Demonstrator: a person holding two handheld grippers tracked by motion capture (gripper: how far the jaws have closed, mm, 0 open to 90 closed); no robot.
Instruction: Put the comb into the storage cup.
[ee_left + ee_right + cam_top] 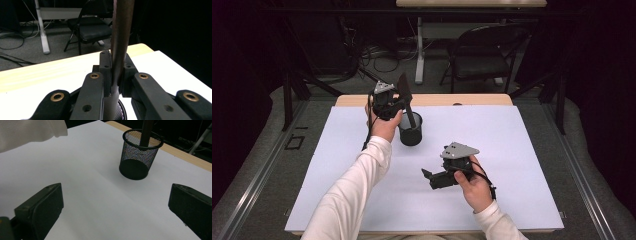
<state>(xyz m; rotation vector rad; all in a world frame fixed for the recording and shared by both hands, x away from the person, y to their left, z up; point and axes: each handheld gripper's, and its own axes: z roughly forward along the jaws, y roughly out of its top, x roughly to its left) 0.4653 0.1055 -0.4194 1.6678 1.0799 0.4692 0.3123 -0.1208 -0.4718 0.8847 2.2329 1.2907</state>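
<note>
I see a black wire-mesh cup [410, 130] standing upright on the white sheet [512, 150], left of centre in the high view; in the right gripper view it sits at upper centre, round, with a solid dark base and a thin rim, the mesh fine enough to show light through. A dark tool [407, 97] stands in it, its lower end inside the cup, its flat, wider top rising above the rim toward the upper left of centre; a spatula, I think, though the dark backdrop blurs its outline. In the left gripper view its handle [120, 42] is a smooth, brownish, rounded bar running up the middle of the frame. My left gripper [115, 72] is pinching that handle, pads tight on both sides. My right gripper [112, 207] hovers over bare sheet at lower centre of the high view, jaws spread wide, nothing between them.
</note>
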